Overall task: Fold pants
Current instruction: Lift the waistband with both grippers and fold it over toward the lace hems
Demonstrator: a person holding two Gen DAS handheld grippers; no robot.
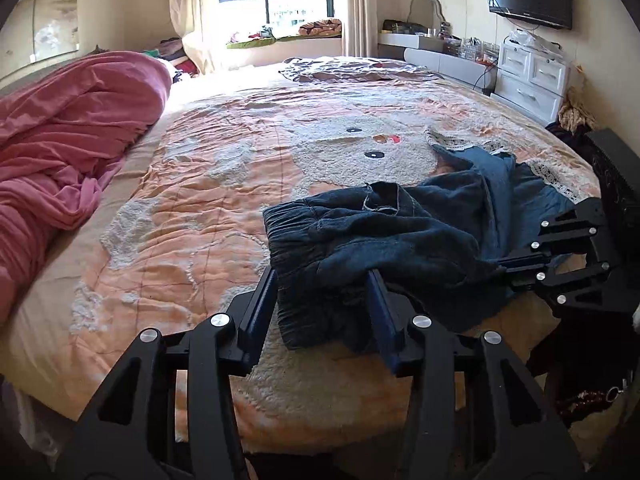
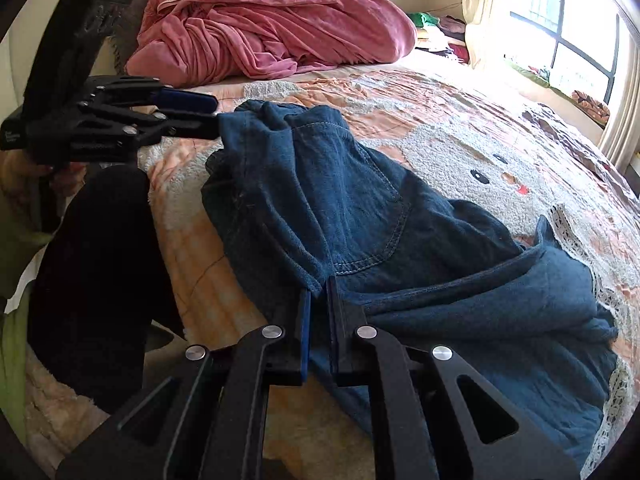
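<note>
The right tool [image 2: 318, 300] sits nearest its camera, its jaws pressed together on a bunched fold of the pants [image 2: 360, 208] near the crotch seam. The left tool [image 1: 324, 280] has its jaws spread, with the waistband end of the pants lying between them; the pads do not appear to press on the cloth. No earlier view is given, so only this spread state is reported. The pants lie crumpled on the bed [image 1: 200, 208], near its front edge. Taking the pants as landmark: the left tool stands at their waistband end, the right tool at their middle, and the lace-trimmed leg ends [image 2: 580, 280] trail away beyond the right tool. The long axis therefore runs from the left tool, past the right tool, to the leg ends. The next move probably requires spreading along this axis. A pink blanket [image 2: 272, 28] lies well beyond the pants.
</note>
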